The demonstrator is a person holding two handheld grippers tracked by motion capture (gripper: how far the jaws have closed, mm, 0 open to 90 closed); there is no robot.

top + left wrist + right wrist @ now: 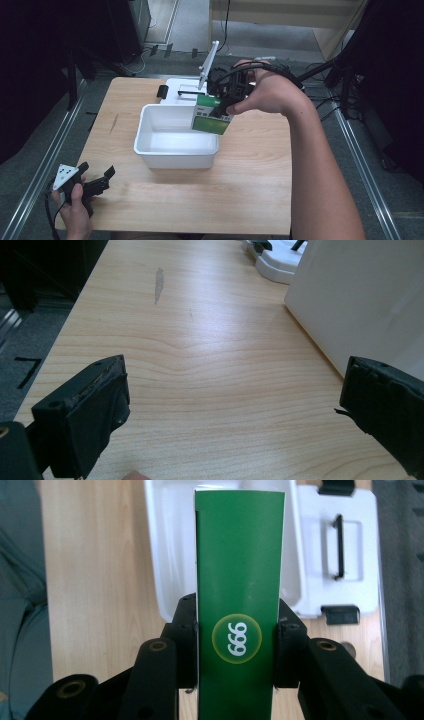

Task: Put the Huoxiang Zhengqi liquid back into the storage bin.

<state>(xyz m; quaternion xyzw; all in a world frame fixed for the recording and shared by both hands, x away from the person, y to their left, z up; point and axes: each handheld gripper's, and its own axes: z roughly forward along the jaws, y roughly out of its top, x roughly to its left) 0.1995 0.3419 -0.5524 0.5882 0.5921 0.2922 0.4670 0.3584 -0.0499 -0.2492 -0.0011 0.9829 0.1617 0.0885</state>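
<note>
One wooden table (250, 200) held a white tub (176, 150) near its middle, with a white lid (172, 90) lying flat just behind it. We saw the green box (212, 116) held above the tub's far right corner, pinched on both narrow sides by our right gripper (220, 102). Our left gripper (95, 181) rested at the table's near left corner, jaws spread wide with bare wood between them, gripping nothing.
</note>
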